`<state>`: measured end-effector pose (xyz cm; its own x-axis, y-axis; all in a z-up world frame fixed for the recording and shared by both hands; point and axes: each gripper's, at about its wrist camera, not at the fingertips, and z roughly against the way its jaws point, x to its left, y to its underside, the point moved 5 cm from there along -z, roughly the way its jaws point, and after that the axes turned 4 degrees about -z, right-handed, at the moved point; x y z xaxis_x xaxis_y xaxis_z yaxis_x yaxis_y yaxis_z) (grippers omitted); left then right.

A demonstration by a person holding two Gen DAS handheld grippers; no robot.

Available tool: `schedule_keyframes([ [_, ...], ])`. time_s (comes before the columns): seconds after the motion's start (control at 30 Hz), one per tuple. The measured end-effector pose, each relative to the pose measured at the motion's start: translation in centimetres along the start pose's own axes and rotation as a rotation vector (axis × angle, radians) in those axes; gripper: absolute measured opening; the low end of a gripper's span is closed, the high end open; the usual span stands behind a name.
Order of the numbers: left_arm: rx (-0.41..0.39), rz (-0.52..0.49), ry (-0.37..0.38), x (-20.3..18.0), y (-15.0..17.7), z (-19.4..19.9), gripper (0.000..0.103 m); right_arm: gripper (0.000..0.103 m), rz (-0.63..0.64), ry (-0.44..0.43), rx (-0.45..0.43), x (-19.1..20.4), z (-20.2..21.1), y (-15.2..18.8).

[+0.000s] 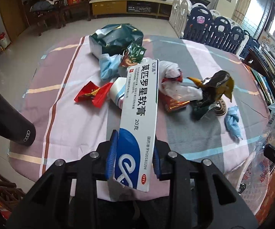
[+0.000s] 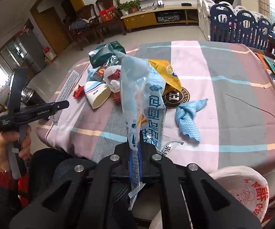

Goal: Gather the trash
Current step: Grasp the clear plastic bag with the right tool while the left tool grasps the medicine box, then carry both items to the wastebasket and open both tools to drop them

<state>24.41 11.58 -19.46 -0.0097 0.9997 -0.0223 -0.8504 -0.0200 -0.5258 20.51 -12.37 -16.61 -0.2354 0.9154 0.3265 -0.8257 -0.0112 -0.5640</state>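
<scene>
Trash lies heaped on a striped cloth [image 1: 76,114] that covers the surface, and two pieces are lifted clear of it. Part of the heap is hidden in the left wrist view behind a long white ointment box [image 1: 139,114], and in the right wrist view behind a pale blue plastic bag [image 2: 147,99]; the lower ends of both run out of sight between the black claw frames. The left claw [image 1: 132,158] is clenched on the box, its blue pads pressing the box's two long sides near the blue-printed end. The box carries black Chinese print, and its long axis points away from the camera toward the middle of the heap. The right claw [image 2: 135,158] is clamped tight on the thin, crumpled, see-through bag, which rises from the pads and leans slightly left. Left on the cloth are a dark green bag [image 1: 116,38], a red wrapper [image 1: 92,94], a paper cup [image 2: 97,95] on its side, a yellow packet [image 2: 166,72] and a knotted blue cloth [image 2: 188,118]. A black flask [image 1: 7,118] stands at the left edge, its top cut off. A hand [image 2: 9,148] grips the left tool's handle.
</scene>
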Motion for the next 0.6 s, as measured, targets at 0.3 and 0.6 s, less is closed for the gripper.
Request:
schedule_keyframes([
  [0.3, -0.195, -0.053, -0.025, -5.9, 0.2, 9.1, 0.033, 0.006, -0.029, 0.031, -0.093, -1.3, 5.1, 0.5],
  [0.6, -0.344, -0.043, -0.017, -10.6, 1.8, 17.7, 0.033, 0.006, 0.014, 0.081, -0.253, -1.2, 13.9, 0.8],
])
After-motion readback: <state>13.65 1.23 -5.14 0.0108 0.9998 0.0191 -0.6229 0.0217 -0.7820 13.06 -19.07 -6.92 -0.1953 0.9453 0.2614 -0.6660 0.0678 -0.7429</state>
